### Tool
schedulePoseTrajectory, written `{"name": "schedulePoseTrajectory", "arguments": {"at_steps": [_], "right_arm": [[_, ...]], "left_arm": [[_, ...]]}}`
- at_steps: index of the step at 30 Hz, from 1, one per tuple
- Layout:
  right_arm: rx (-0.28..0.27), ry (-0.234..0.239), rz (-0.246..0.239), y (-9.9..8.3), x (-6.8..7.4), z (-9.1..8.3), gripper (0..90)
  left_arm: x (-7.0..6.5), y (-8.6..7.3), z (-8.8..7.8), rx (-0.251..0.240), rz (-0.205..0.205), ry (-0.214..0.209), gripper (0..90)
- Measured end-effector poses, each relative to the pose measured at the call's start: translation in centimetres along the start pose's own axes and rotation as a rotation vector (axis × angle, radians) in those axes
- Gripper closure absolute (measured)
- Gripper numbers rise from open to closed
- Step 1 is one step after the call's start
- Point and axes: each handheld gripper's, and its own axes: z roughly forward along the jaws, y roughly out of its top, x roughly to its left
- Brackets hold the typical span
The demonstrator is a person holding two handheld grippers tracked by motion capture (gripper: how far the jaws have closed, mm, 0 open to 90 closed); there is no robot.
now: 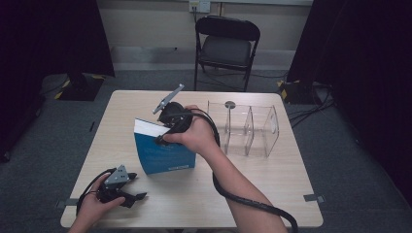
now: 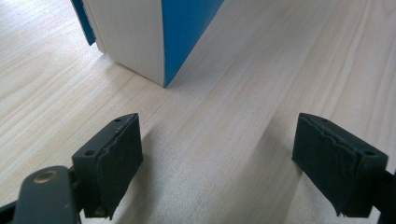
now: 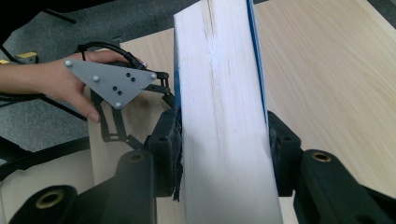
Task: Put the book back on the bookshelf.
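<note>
While standing on one lower corner near the middle of the pale wooden table (image 1: 272, 194), tilts in the high view as a thick blue book (image 1: 165, 153), pinched at its upper edge by the right gripper (image 1: 165, 136) in a reaching hand; rests low at the near left corner of the table as the left gripper (image 1: 128, 194), jaws apart and holding nothing; waits well apart, toward the far right, as a clear plastic divider rack (image 1: 243, 128), empty in its compartments and a likely destination, with a black folding chair (image 1: 226, 46) beyond the table. Looks, in the left gripper view, along two black pads (image 2: 119, 154) spread wide over bare wood, toward the book's bottom corner (image 2: 163, 46) touching the tabletop just ahead. Shows, in the right gripper view, the white page block (image 3: 224, 116) clamped between both jaws across its thickness, blue cover (image 3: 257, 60) at one side, the other hand and its grey three-cornered plate (image 3: 112, 84) farther off. Risks, by this judgement: pivoting about the narrow pinch and swinging down under the book's own weight; slipping out if the covers shift over the pages; splaying open, since the grip sits at one edge; knocking the light rack aside if carried in still tilted.
</note>
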Motion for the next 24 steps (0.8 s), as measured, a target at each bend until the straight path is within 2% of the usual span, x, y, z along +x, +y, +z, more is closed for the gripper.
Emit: {"name": "schedulePoseTrajectory", "arguments": {"at_steps": [9, 16, 24], "right_arm": [[0.003, -0.013, -0.027, 0.6, -0.8, 0.3, 51.8], [-0.002, -0.041, -0.026, 0.8, -1.1, 0.5, 50.5], [-0.004, -0.038, -0.022, 0.9, -1.4, 0.5, 48.4]], "left_arm": [[0.0, 0.0, 0.0, -0.002, -0.002, -0.002, 15.3], [-0.1, 0.0, 0.0, -0.006, -0.007, -0.001, 15.3], [0.0, 0.0, 0.0, -0.002, 0.001, -0.004, 15.3]]}}
